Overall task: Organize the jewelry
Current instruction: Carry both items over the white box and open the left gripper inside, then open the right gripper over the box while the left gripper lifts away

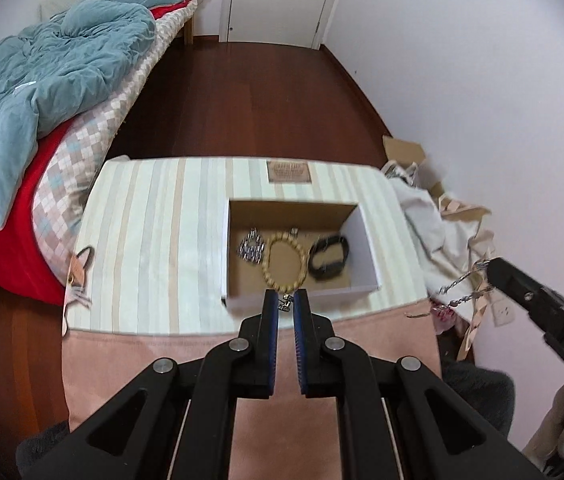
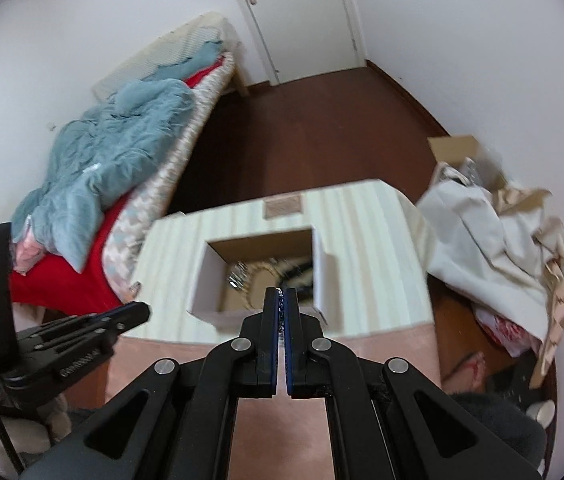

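Note:
An open cardboard box (image 1: 356,224) sits on a striped cushion-topped stool (image 1: 153,240). In it lie a silver chain bracelet (image 1: 250,245), a wooden bead bracelet (image 1: 285,260) and a black band (image 1: 328,258). My left gripper (image 1: 286,300) is slightly open just above the box's near wall, with the bead bracelet's metal charm (image 1: 285,304) between its tips. My right gripper (image 2: 280,296) is shut on a silver chain (image 2: 280,312); in the left wrist view the chain (image 1: 460,290) hangs from its tip at the right of the stool. The box (image 2: 201,280) shows blurred in the right wrist view.
A bed with a teal duvet (image 1: 53,76) and red sheet stands at the left. A pile of white cloth and cardboard (image 1: 442,216) lies right of the stool. A leather strap (image 1: 79,268) rests on the stool's left edge. Dark wooden floor (image 1: 249,92) leads to a white door.

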Action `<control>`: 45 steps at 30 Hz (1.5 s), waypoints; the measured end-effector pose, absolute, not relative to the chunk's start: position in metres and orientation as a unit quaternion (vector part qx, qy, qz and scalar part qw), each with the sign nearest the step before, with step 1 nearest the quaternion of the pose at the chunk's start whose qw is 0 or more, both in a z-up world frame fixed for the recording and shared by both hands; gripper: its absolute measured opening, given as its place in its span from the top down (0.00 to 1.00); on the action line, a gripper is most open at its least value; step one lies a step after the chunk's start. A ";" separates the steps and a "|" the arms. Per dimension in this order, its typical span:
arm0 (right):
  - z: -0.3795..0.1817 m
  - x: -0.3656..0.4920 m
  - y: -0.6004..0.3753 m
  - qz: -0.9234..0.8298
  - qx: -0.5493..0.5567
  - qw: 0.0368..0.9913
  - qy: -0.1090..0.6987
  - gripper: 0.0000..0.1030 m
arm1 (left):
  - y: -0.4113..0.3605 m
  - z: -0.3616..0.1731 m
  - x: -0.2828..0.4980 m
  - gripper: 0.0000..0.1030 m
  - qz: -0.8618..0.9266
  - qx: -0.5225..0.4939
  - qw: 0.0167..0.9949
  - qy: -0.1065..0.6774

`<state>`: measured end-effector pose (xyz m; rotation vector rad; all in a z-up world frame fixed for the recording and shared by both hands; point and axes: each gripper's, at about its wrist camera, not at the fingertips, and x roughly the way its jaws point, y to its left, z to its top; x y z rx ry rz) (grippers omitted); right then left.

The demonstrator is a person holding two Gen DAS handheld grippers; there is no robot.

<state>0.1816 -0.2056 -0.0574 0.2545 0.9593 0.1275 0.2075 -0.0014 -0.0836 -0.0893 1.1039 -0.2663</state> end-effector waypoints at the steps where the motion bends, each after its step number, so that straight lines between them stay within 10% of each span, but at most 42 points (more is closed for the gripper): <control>1: -0.057 0.188 -0.203 0.064 0.121 0.877 0.460 0.98 | -0.002 -0.084 0.213 0.95 -0.128 -0.045 0.840 0.525; 28: -0.179 0.306 -0.197 0.043 0.146 0.786 0.599 0.95 | 0.002 -0.198 0.296 0.91 -0.119 -0.087 0.750 0.645; 32: -0.175 0.305 -0.204 0.031 0.152 0.788 0.596 0.45 | 0.005 -0.190 0.300 0.58 -0.104 -0.073 0.764 0.633; 35: -0.165 0.299 -0.206 0.020 0.137 0.800 0.583 0.45 | 0.007 -0.180 0.296 0.32 -0.079 -0.046 0.786 0.611; 40: -0.153 0.283 -0.207 -0.023 0.078 0.818 0.570 0.39 | 0.008 -0.167 0.287 0.24 -0.054 -0.018 0.807 0.588; 45: -0.155 0.268 -0.201 -0.041 0.028 0.822 0.568 0.09 | 0.004 -0.157 0.272 0.03 -0.029 0.021 0.830 0.556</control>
